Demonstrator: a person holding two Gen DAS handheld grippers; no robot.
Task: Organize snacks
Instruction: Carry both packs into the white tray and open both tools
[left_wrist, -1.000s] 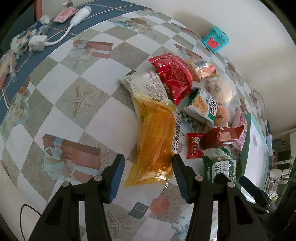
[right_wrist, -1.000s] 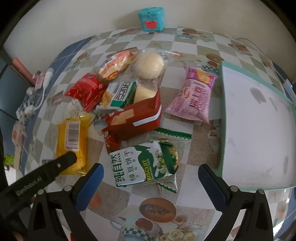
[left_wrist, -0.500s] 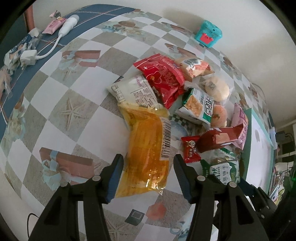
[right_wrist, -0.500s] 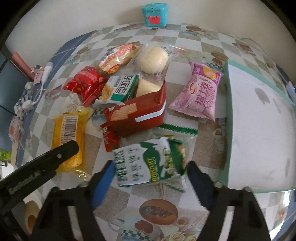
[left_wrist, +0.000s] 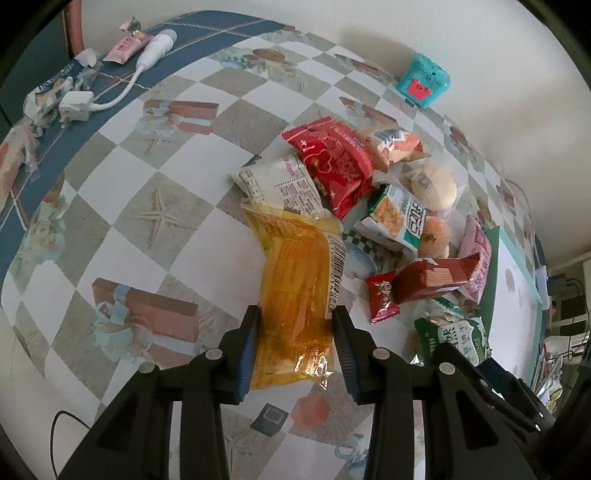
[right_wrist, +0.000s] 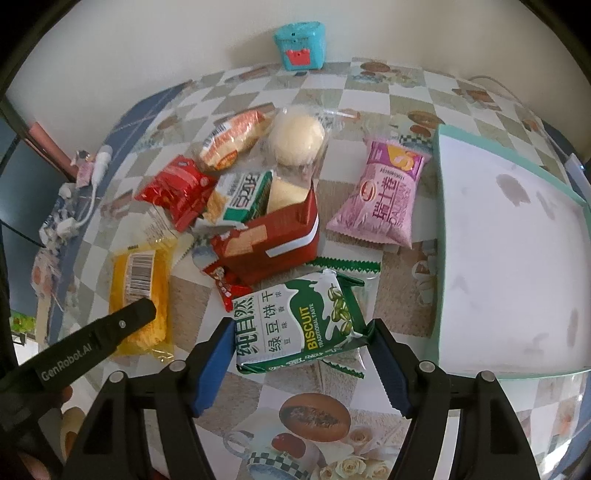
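Observation:
A yellow snack packet (left_wrist: 295, 266) with a barcode lies on the checked tablecloth. My left gripper (left_wrist: 295, 317) straddles its near end; the jaws are closing and both blue pads press on the packet's sides. In the right wrist view that packet (right_wrist: 140, 295) sits at the left under a black left finger (right_wrist: 122, 325). A green and white biscuit packet (right_wrist: 295, 321) lies near the front. My right gripper (right_wrist: 302, 328) is closing on it, with the pads touching both of its ends. The same packet (left_wrist: 454, 336) shows at the right of the left wrist view.
Behind lies a pile of snacks: a red-brown wafer box (right_wrist: 273, 240), a pink packet (right_wrist: 384, 199), a red packet (right_wrist: 173, 192) and a wrapped bun (right_wrist: 297, 138). A white tray with a teal rim (right_wrist: 439, 221) stands at the right. A teal box (right_wrist: 300, 50) sits by the wall.
The right jaws came in from wide open onto the biscuit packet's ends. The left jaws narrowed onto the yellow packet, which now reaches further in between the fingers.

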